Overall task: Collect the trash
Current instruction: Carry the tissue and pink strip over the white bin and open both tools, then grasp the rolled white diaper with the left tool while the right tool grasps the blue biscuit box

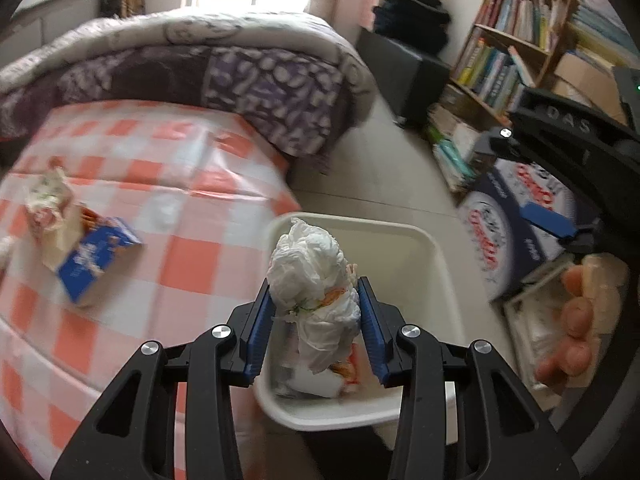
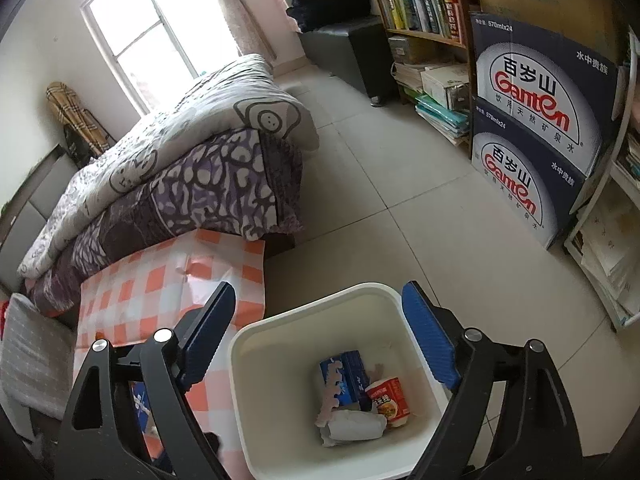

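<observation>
- Bottom centre of the left wrist view: the left gripper [image 1: 316,312] is clenched on a crumpled white wad of paper [image 1: 312,276]. The wad has small orange and green markings and bulges above the blue finger pads [image 1: 260,320].
- The wad hangs over a cream plastic bin [image 1: 440,264] that stands on the floor, just right of a low table.
- In the right wrist view, the right gripper [image 2: 318,336] is released, its jaws spread wide and holding nothing, above the same bin [image 2: 256,344].
- Only this view shows the bin's bottom clearly. Three pieces lie there: a blue and white carton [image 2: 346,376], a red cup [image 2: 388,400] on its side, and a white wrapper [image 2: 352,426].
- Only the left wrist view shows the left part of the table, covered by an orange and white checked cloth [image 1: 168,248]. Two pieces remain at its left: a torn blue box [image 1: 96,260] and a pale crumpled packet [image 1: 48,196] touching it. Both are blurred.
- The right gripper also shows at the right edge of the left wrist view.
- Beyond the table, at middle left of the right wrist view, is a bed with a purple and grey quilt [image 2: 192,160].
- At right are two stacked water cartons [image 2: 536,128], with a bookshelf [image 2: 420,4] farther back.
- A window [image 2: 148,24] is at upper left.
</observation>
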The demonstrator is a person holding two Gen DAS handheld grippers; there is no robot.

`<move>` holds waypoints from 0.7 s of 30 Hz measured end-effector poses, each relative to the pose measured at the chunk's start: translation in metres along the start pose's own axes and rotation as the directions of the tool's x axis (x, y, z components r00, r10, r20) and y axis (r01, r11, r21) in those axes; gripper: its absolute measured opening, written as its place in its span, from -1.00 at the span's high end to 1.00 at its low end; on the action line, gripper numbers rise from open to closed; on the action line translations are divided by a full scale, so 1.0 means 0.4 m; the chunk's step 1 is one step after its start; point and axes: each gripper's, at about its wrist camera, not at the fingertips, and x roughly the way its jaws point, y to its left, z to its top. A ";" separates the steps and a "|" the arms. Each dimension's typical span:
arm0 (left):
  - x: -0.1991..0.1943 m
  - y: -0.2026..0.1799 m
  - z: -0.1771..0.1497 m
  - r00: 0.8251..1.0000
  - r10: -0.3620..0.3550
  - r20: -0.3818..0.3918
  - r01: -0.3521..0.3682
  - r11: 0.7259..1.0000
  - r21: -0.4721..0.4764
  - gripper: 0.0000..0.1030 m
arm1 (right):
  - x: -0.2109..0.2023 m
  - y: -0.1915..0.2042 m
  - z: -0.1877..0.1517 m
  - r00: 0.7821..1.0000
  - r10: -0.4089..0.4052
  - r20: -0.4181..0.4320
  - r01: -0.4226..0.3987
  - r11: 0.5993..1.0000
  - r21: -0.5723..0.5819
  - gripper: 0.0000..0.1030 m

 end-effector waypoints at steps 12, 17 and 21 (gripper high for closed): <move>-0.018 0.100 0.013 0.999 0.046 -0.018 -0.047 0.997 -0.063 -0.24 | 0.014 0.054 -0.020 0.996 0.071 -0.055 -0.071 0.997 0.001 -0.69; -0.057 0.205 0.037 0.984 0.177 -0.007 -0.177 0.983 -0.040 -0.27 | 0.024 0.114 -0.046 0.993 0.086 -0.082 -0.090 0.995 -0.048 -0.69; -0.073 0.305 0.048 0.972 0.232 -0.034 -0.234 0.969 -0.079 -0.28 | 0.033 0.168 -0.075 0.990 0.092 -0.111 -0.102 0.990 -0.095 -0.69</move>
